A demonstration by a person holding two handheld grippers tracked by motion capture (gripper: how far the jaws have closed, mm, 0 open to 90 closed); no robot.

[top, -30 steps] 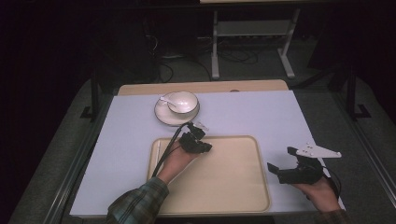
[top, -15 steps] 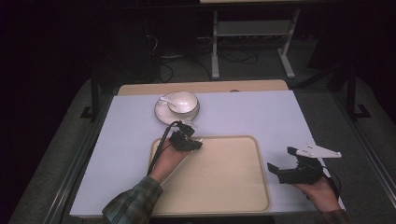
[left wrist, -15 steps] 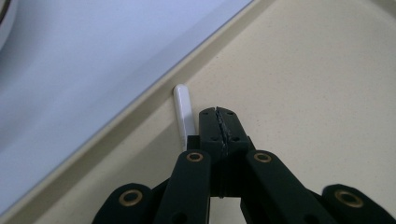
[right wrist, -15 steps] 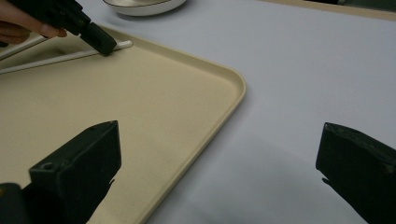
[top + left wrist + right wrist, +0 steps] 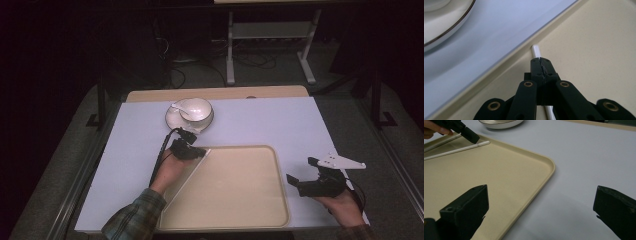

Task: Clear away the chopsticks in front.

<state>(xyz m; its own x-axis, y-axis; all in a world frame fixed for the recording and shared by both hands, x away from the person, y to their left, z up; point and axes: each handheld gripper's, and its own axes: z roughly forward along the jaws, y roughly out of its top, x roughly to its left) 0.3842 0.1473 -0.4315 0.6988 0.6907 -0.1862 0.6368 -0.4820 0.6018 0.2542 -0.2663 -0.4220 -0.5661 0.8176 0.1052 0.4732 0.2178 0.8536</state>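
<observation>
Left gripper point(image 5: 541, 62) clamped on thin white chopstick point(image 5: 535, 50); right gripper point(image 5: 312, 184) wide apart. Keep it level, probably clear the beige plastic tray point(image 5: 260, 210) rim.

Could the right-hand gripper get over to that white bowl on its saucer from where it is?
Probably yes. The right gripper hangs open beside the beige tray, and bare white table lies between it and the white bowl. The left gripper, shut on a thin white stick, sits nearby.

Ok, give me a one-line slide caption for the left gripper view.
Left gripper shut on a thin white stick over the beige tray, near its rim, gold-rimmed saucer beyond.
</observation>
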